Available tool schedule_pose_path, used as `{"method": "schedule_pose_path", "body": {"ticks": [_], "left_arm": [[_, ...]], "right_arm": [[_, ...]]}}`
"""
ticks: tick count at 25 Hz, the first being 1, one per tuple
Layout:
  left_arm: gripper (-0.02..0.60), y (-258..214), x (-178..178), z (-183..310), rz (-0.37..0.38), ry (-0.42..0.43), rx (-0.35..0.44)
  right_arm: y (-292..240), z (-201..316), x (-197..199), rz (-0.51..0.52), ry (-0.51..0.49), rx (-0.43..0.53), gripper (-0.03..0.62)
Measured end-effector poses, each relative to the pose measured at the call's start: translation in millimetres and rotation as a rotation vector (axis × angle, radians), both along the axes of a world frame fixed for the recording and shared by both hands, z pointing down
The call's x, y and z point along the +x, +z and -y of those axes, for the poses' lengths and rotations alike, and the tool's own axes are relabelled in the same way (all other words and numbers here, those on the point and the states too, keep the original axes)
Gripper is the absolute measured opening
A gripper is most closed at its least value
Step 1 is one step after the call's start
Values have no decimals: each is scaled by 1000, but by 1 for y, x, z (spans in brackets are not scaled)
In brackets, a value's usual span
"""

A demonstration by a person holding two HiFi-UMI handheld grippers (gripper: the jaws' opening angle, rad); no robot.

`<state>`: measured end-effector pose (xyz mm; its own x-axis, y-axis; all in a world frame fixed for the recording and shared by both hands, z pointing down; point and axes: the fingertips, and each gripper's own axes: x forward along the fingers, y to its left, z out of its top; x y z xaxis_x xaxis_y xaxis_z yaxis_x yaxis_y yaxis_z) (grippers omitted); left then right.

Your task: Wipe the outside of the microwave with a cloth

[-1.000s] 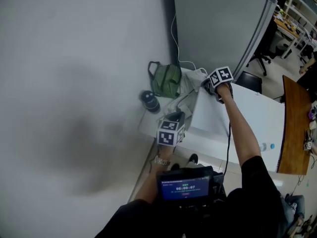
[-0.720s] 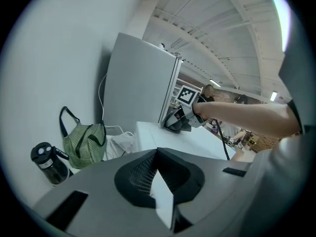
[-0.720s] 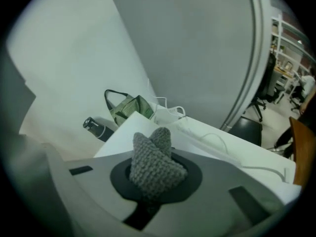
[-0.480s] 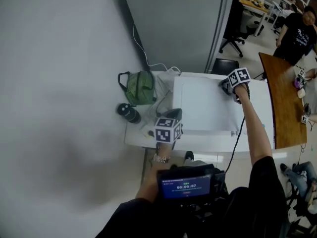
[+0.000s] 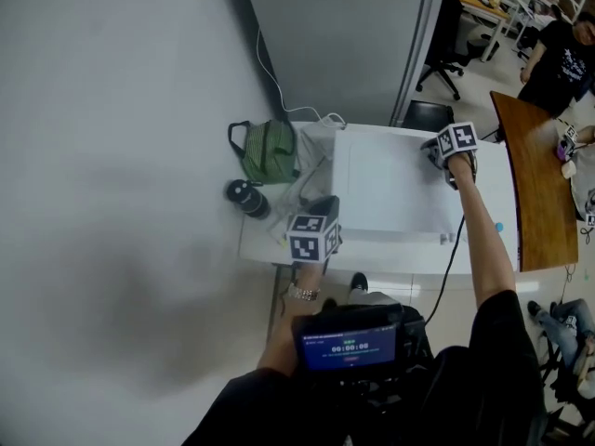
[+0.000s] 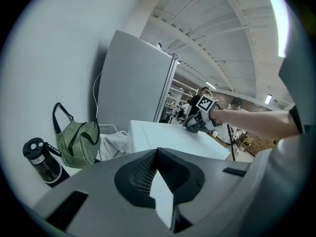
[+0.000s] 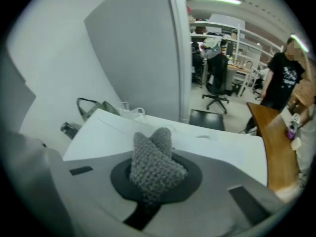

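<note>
Cloth of grey knit (image 7: 154,164) is pinched in the right claw (image 7: 153,177), whose jaws are closed on it with a bunched fold sticking up above them. In the head view the right claw (image 5: 453,150) is at the right-hand edge of the white microwave's top (image 5: 386,189). Whether the cloth actually presses on that surface cannot be told. The left gripper view shows the same claw low against the microwave's (image 6: 168,139) far top edge.

The left claw (image 6: 159,168) holds nothing. Its jaws stand slightly apart, and a thin white wedge shows between them. In the head view it hangs off the microwave's front left corner (image 5: 314,235), clear of the casing.

The microwave stands on a white desk (image 5: 260,244). To the microwave's left, a green striped bag (image 5: 270,150) sits upright on that desk, and a dark bottle (image 5: 244,196) stands beside the bag. Behind the microwave rises a grey panel (image 5: 344,35). To the microwave's right is a brown table (image 5: 525,184), and beyond it stands a person in black (image 5: 558,54).
</note>
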<state>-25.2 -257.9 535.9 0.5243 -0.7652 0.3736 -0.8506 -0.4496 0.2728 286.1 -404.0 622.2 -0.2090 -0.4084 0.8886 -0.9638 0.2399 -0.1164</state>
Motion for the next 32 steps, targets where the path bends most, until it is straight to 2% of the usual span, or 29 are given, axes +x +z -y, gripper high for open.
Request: {"method": "schedule_pose_path", "body": {"ticks": [3, 6, 8, 11, 14, 16, 19, 24, 27, 30, 32], "left_arm": [[0, 3, -9, -3, 6, -22, -5], [0, 3, -15, -5, 12, -37, -7], [0, 2, -17, -6, 13, -40, -5], [0, 1, -16, -9, 20, -39, -5], [0, 4, -10, -13, 22, -24, -11], [0, 8, -4, -13, 22, -10, -18], [0, 8, 6, -12, 19, 15, -18], [0, 4, 28, -13, 11, 62, -10], [0, 3, 37, -16, 7, 83, -3], [0, 0, 37, -18, 8, 82, 2], [0, 0, 34, -21, 12, 74, 2]], "right_arm": [[-16, -2, -131, 158, -175, 71, 14], [-23, -33, -243, 220, -350, 35, 14], [-16, -48, -283, 195, -415, -7, 15], [4, -55, -294, 157, -433, -52, 14], [11, -54, -272, 215, -388, -57, 14], [12, -48, -237, 202, -344, -39, 14], [13, -43, -156, 168, -248, -17, 15], [10, -62, 5, 139, -6, -7, 14], [10, -81, 78, 100, 108, -2, 15], [10, -90, 109, 80, 173, 7, 15], [11, -91, 109, -18, 170, -5, 15]]}}
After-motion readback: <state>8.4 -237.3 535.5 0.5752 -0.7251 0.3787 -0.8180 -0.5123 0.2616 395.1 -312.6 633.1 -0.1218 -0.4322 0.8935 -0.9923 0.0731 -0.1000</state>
